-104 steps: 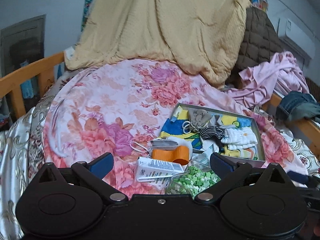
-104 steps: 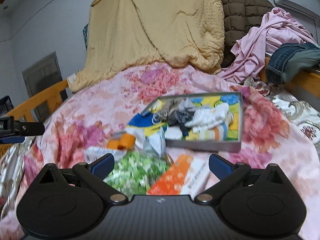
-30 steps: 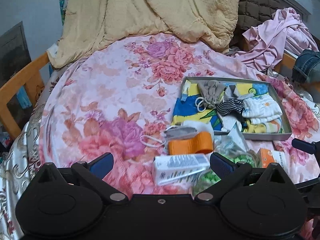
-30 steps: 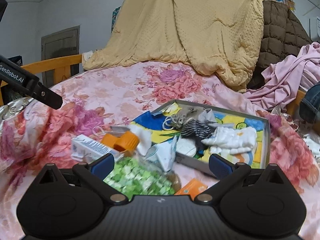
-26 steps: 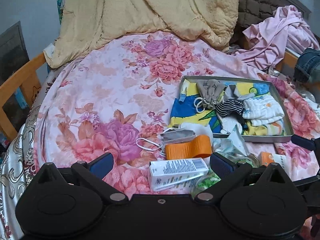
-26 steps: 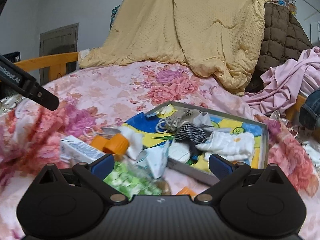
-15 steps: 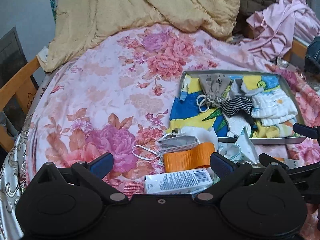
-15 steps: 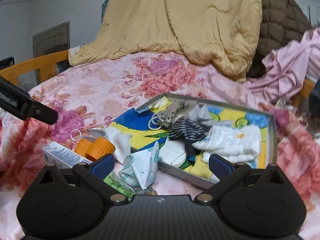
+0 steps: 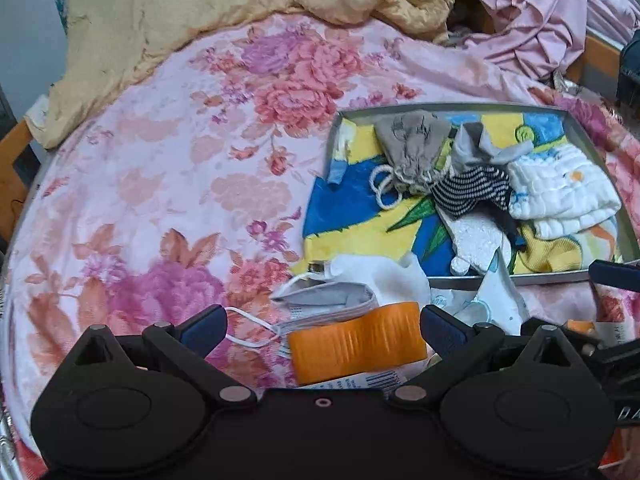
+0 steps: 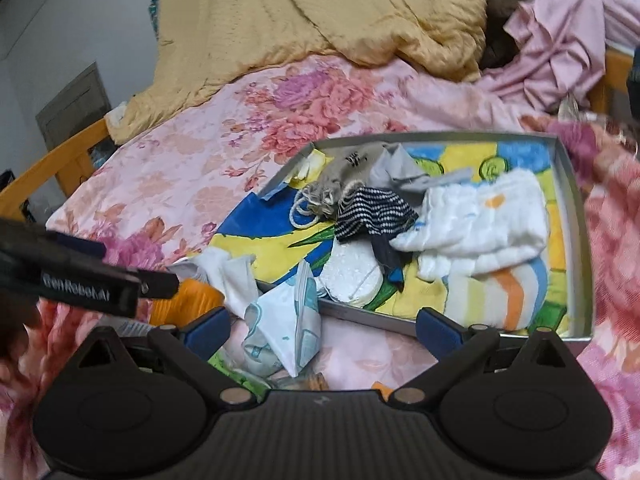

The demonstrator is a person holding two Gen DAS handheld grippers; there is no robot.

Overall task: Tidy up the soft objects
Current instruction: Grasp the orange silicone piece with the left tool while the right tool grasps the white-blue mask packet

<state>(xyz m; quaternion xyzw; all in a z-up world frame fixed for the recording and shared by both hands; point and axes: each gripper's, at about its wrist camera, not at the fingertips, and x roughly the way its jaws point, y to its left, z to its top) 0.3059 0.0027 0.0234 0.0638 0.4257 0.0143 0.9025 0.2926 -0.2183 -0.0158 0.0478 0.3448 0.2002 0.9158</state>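
Tray (image 9: 598, 152) w/ the soft stuff sits on the floral bedspread (image 9: 168, 168), at about 2 o'clock from my left gripper (image 9: 322, 326) and 1 o'clock from my right gripper (image 10: 322, 326). Inside, on a blue/yellow cloth (image 9: 360, 220): grey drawstring pouch (image 9: 412, 148) at the tray's 11 o'clock, striped sock (image 9: 468, 192) mid-tray touching the pouch, white quilted cloth (image 9: 560, 188) at 3 o'clock, a pale grey cloth (image 9: 476, 144) behind the sock, and a white foam-like piece (image 9: 476, 244) at the near rim, partly under the sock. Outside the tray, near its 7 o'clock corner: face mask (image 9: 328, 300) w/ its ear loop trailing to 9 o'clock, white cloth (image 9: 380, 276) just behind it, orange roll (image 9: 356, 346) touching the mask's near edge. My left fingers (image 9: 202, 328) are spread wide apart, holding nothing; the orange roll lies between them in the left view, a box w/ a barcode (image 9: 360, 380) just under it. My right fingers (image 10: 208, 330) are also wide apart and empty; a crumpled blue-print tissue pack (image 10: 288, 328) lies between them, leaning on the tray's near rim. In the right view my left gripper shows as a dark bar at 9 o'clock, over the orange roll. Yellow blanket (image 9: 240, 4) heaped at 12 o'clock, pink clothes (image 9: 552, 20) at 1–2 o'clock, wooden bed rail (image 10: 52, 164) at 10 o'clock.
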